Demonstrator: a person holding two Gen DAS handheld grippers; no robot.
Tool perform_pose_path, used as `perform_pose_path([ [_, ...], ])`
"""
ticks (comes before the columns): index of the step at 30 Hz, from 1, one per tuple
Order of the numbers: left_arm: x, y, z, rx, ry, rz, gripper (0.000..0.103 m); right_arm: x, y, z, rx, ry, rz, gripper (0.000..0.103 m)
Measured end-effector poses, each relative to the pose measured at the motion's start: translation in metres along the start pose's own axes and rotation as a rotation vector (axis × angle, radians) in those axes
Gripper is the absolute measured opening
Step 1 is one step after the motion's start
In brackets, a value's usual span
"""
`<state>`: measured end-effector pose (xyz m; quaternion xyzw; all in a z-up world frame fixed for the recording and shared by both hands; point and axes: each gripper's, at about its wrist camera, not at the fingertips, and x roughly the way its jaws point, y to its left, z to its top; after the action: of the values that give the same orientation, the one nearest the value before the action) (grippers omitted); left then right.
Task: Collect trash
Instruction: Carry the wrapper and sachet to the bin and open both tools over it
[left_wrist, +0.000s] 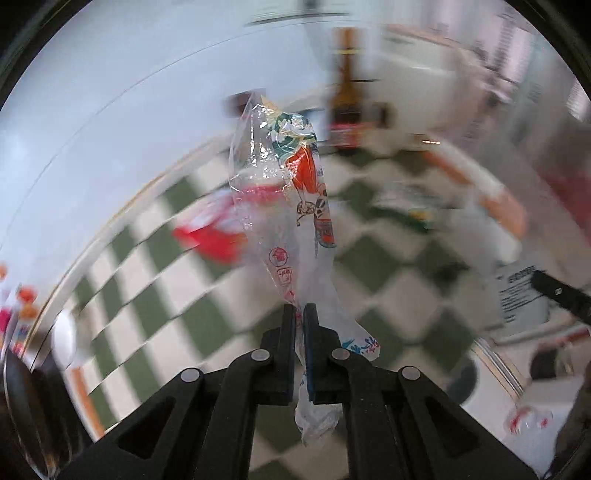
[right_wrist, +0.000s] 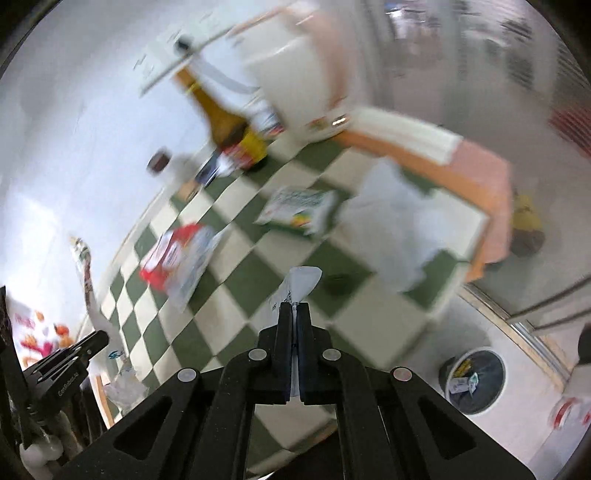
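My left gripper (left_wrist: 299, 308) is shut on a clear plastic wrapper with orange and green print (left_wrist: 291, 184), held up above the checked table; the same wrapper (right_wrist: 86, 273) and left gripper (right_wrist: 94, 339) show at the left of the right wrist view. My right gripper (right_wrist: 294, 306) is shut on a small white paper wrapper (right_wrist: 301, 282), lifted above the table. A red-and-white packet (right_wrist: 177, 254), a green-and-white packet (right_wrist: 301, 208) and a white plastic bag (right_wrist: 399, 229) lie on the green-and-white checked tablecloth (right_wrist: 236, 314). A bin (right_wrist: 474, 380) with a dark liner stands on the floor at the right.
A brown glass bottle (right_wrist: 229, 129) with a yellow-red label stands at the table's far side, next to a small dark-capped jar (right_wrist: 159, 160). A white wall is on the left. An orange table edge (right_wrist: 424, 162) runs along the right. Both views are motion-blurred.
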<state>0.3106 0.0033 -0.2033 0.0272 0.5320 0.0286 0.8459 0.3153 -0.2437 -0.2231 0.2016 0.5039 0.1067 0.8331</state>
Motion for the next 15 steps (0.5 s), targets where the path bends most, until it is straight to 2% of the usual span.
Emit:
perform_pose_path([
  [5, -0.002, -0.11, 0.014, 0.204, 0.019, -0.129, 0.002, -0.058, -0.099, -0.017, 0.168, -0.078, -0.071, 0.002],
  [9, 0.007, -0.208, 0.003, 0.363, 0.082, -0.27, 0.002, -0.089, -0.194, -0.055, 0.328, -0.109, -0.169, 0.002],
  [12, 0.031, -0.297, -0.026, 0.499, 0.18, -0.368, 0.002, -0.1, -0.275, -0.106, 0.495, -0.087, -0.232, 0.002],
  [15, 0.065, -0.364, -0.066, 0.604, 0.279, -0.412, 0.002, -0.095, -0.349, -0.164, 0.647, -0.052, -0.283, 0.002],
])
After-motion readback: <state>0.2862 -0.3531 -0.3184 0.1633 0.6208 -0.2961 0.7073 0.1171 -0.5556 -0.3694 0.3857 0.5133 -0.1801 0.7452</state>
